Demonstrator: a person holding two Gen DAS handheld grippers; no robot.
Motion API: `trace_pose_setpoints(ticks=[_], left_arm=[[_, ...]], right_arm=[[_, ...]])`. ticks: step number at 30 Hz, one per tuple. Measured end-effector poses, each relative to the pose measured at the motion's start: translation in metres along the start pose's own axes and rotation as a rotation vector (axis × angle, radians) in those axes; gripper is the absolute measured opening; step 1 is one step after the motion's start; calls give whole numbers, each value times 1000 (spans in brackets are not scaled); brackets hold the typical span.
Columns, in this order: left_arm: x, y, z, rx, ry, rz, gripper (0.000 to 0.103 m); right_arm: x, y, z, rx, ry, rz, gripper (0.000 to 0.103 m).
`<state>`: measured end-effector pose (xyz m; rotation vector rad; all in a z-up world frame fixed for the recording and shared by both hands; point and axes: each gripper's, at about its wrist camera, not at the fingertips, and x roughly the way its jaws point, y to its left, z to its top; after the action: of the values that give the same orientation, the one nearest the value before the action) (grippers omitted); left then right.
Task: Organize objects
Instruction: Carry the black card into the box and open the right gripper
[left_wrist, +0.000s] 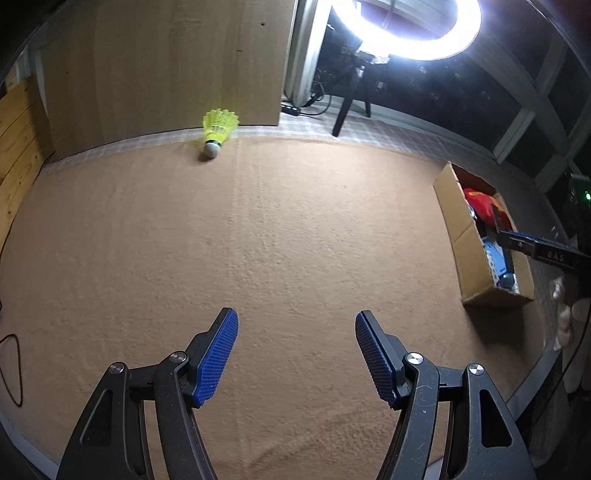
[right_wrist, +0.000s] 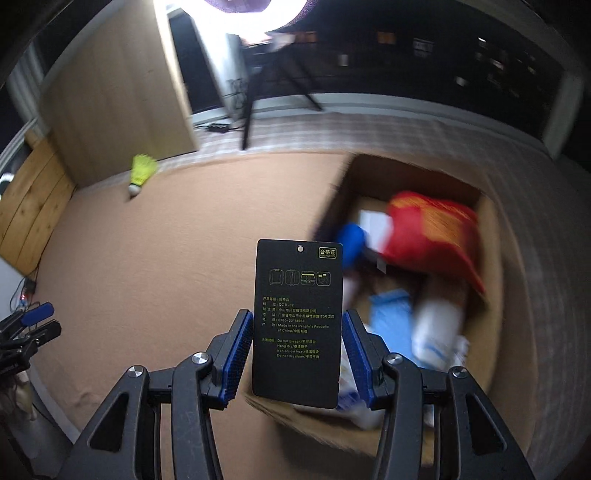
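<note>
My right gripper (right_wrist: 297, 325) is shut on a black clothing tag (right_wrist: 297, 317) with yellow print, held upright by its side edges over the near left corner of the cardboard box (right_wrist: 495, 295). The tag also shows at the right edge of the left wrist view (left_wrist: 535, 249), over the box (left_wrist: 461, 236). The box holds a red cloth item (right_wrist: 432, 229), blue items and white items. A yellow shuttlecock (left_wrist: 216, 133) lies at the far edge of the tan mat, also in the right wrist view (right_wrist: 140, 173). My left gripper (left_wrist: 295, 332) is open and empty above the mat.
A tan mat (left_wrist: 258, 240) covers the table. A wooden panel (left_wrist: 166, 66) stands behind the shuttlecock. A ring light (left_wrist: 406, 29) on a tripod glares at the back. Wooden boards (left_wrist: 18, 147) stand at the left. My left gripper appears at the right wrist view's left edge (right_wrist: 33, 325).
</note>
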<state>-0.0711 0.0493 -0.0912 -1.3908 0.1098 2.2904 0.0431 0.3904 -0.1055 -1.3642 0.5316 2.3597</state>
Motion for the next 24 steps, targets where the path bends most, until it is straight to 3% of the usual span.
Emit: trace_pose_setpoints(ticks=[13, 18, 24], left_arm=[[3, -25, 2, 55, 5, -21, 70], [0, -24, 3, 58, 2, -18, 70], [-4, -19, 1, 51, -3, -12, 70]], right_arm=[[-6, -40, -16, 86, -13, -79, 46], [-7, -39, -16, 86, -19, -91, 59], [-7, -33, -16, 92, -19, -74, 61]])
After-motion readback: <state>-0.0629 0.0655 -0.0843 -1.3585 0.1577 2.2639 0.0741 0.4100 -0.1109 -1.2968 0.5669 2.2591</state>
